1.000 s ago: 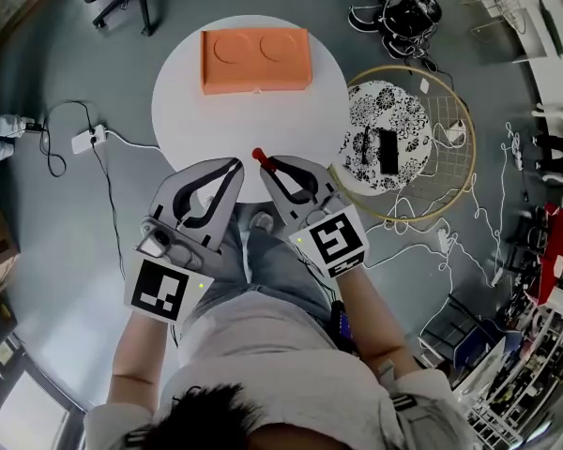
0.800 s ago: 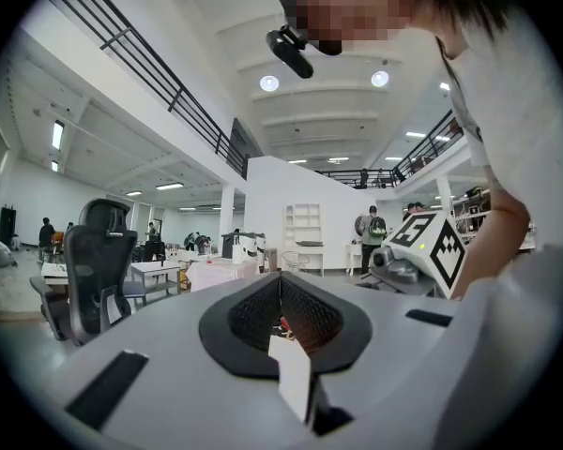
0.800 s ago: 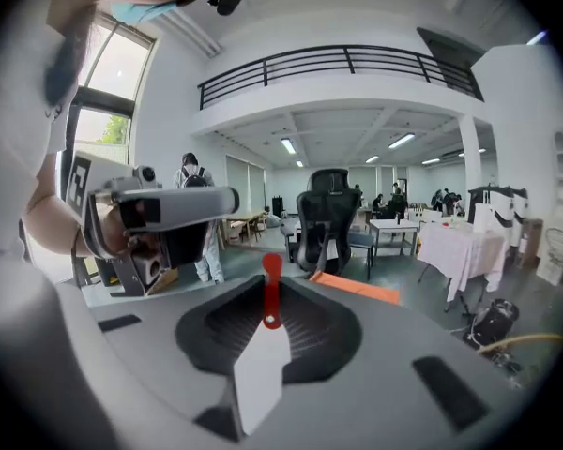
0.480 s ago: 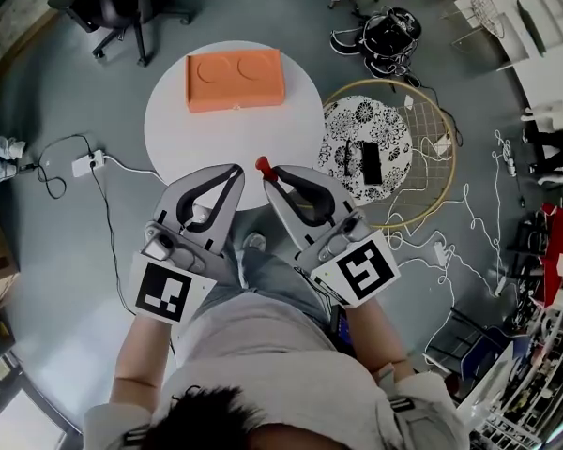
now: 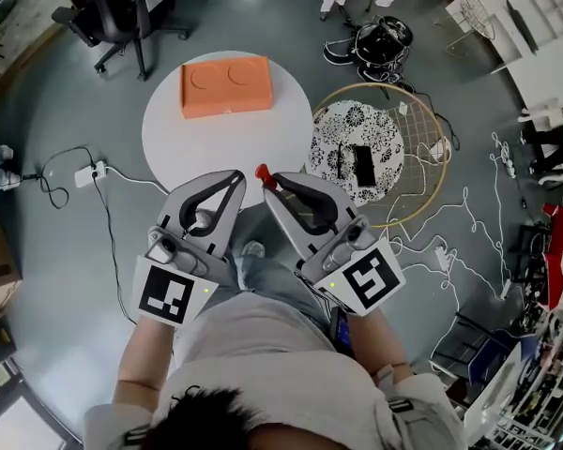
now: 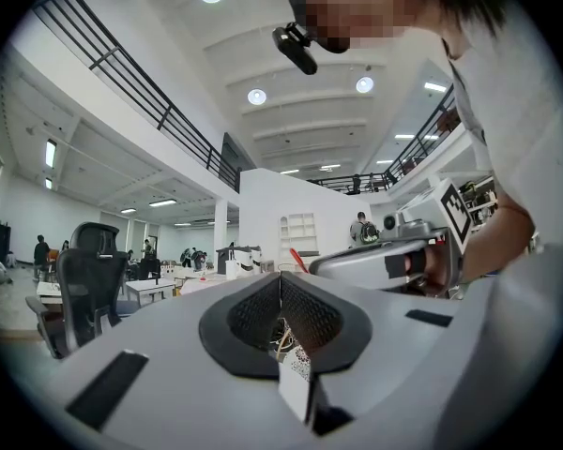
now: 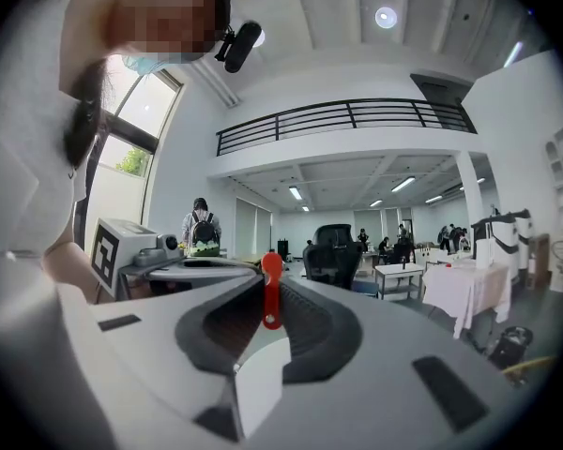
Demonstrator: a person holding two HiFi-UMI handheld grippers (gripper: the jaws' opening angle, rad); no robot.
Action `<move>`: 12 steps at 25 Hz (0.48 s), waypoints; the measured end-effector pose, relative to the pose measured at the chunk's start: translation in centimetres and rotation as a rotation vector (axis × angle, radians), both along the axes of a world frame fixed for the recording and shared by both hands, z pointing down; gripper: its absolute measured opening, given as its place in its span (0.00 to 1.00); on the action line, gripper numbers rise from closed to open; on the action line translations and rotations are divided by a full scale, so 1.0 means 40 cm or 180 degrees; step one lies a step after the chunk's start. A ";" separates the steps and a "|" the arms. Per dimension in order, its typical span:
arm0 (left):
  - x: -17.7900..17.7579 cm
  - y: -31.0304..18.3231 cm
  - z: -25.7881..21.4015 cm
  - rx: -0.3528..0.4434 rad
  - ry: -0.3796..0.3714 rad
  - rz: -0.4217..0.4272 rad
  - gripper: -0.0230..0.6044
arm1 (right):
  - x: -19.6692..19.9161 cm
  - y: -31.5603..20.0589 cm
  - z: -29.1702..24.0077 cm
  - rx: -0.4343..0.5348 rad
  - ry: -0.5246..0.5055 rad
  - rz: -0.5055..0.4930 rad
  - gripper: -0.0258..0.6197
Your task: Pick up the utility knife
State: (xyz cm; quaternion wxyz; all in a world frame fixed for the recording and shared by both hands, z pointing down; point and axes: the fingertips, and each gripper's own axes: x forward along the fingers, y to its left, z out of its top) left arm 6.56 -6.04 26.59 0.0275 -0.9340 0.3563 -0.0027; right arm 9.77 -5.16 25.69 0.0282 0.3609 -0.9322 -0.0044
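A slim red utility knife [image 5: 262, 173] sticks out past the tips of my right gripper [image 5: 268, 182], which is shut on it. In the right gripper view the knife [image 7: 272, 291] stands upright between the closed jaws, its rounded end on top. My left gripper [image 5: 235, 178] is held level beside it, shut with nothing in it. In the left gripper view its jaws [image 6: 280, 276] meet in a closed seam, and the knife's red tip [image 6: 297, 259] shows by the right gripper. Both grippers hover near my body, just off the white round table's [image 5: 169, 134] near edge.
An orange box [image 5: 225, 86] lies at the table's far side. Right of the table stands a patterned round stool [image 5: 342, 129] with a black phone [image 5: 364, 164], ringed by a hoop [image 5: 422, 200]. Cables and a power strip [image 5: 86, 172] lie on the floor; an office chair [image 5: 122, 7] stands beyond.
Both grippers have drawn back from the table toward my body, the right still holding the knife. The table and orange box look smaller and farther away than before.
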 end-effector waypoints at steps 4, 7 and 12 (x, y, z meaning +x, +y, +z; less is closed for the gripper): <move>0.011 0.018 -0.011 0.0015 -0.0011 -0.0007 0.05 | 0.005 0.012 -0.016 0.0050 -0.0035 -0.0024 0.13; -0.004 0.008 -0.014 0.0032 -0.0025 -0.0030 0.05 | -0.010 -0.002 -0.026 0.0089 -0.0072 -0.0047 0.13; 0.001 0.037 -0.018 0.0042 -0.0028 -0.0110 0.05 | 0.005 0.023 -0.041 0.0167 -0.0139 -0.0088 0.13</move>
